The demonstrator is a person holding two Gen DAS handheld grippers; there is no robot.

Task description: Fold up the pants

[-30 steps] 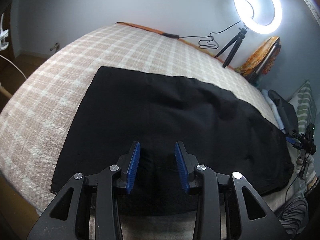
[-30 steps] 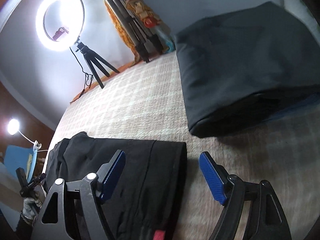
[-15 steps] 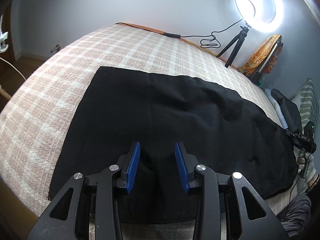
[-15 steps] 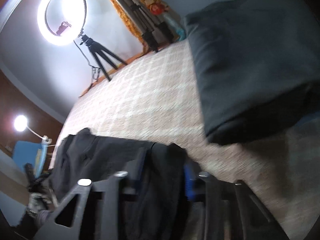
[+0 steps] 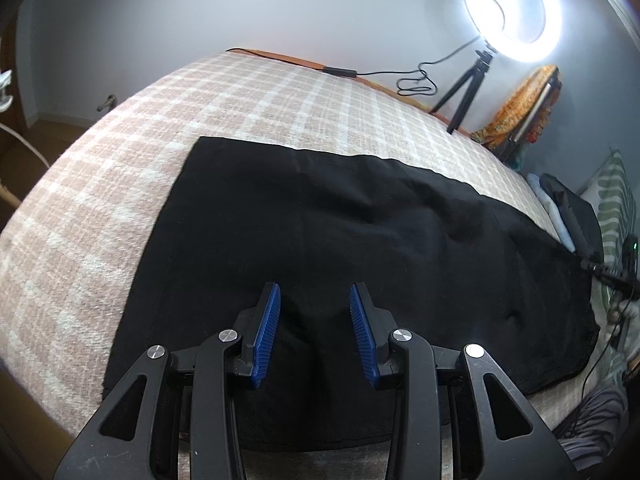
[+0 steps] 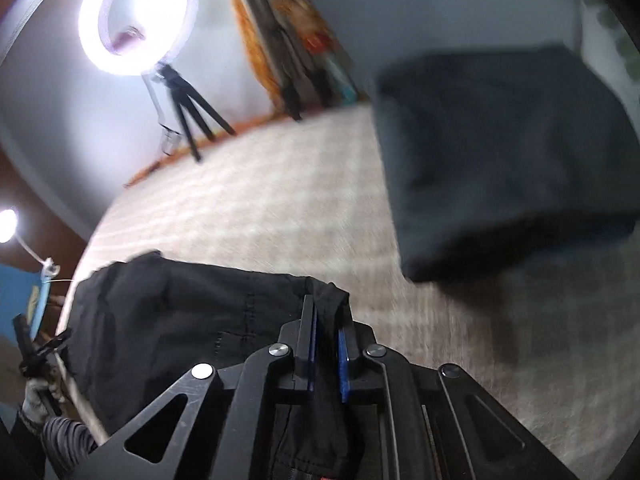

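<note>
The right gripper (image 6: 325,320) has its two blue-padded fingers (image 6: 343,354) pinched close together on a bunched corner of the black pants (image 6: 168,320), the fabric rising in a small peak between the pads and hanging down behind them. The left gripper (image 5: 315,304) holds its blue-ribbed fingers (image 5: 267,332) apart with a clear gap between them, nothing clamped, poised over the near edge of the pants (image 5: 360,240); whether the tips touch the cloth cannot be told. From the left wrist view the pants lie spread flat and long across the bed (image 5: 120,184), which is covered in a beige-and-white checked blanket, one straight hem toward the left and the far end running off to the right. In the right wrist view the picture is blurred; beyond the gripped corner the checked blanket stretches to a folded dark grey cloth (image 6: 500,152) lying well apart from the pants on the right. A lit ring light (image 5: 508,4) on a small black tripod (image 5: 464,88) stands at the far side of the bed against a pale wall, with orange patterned fabric (image 5: 516,112) just beside it.
</note>
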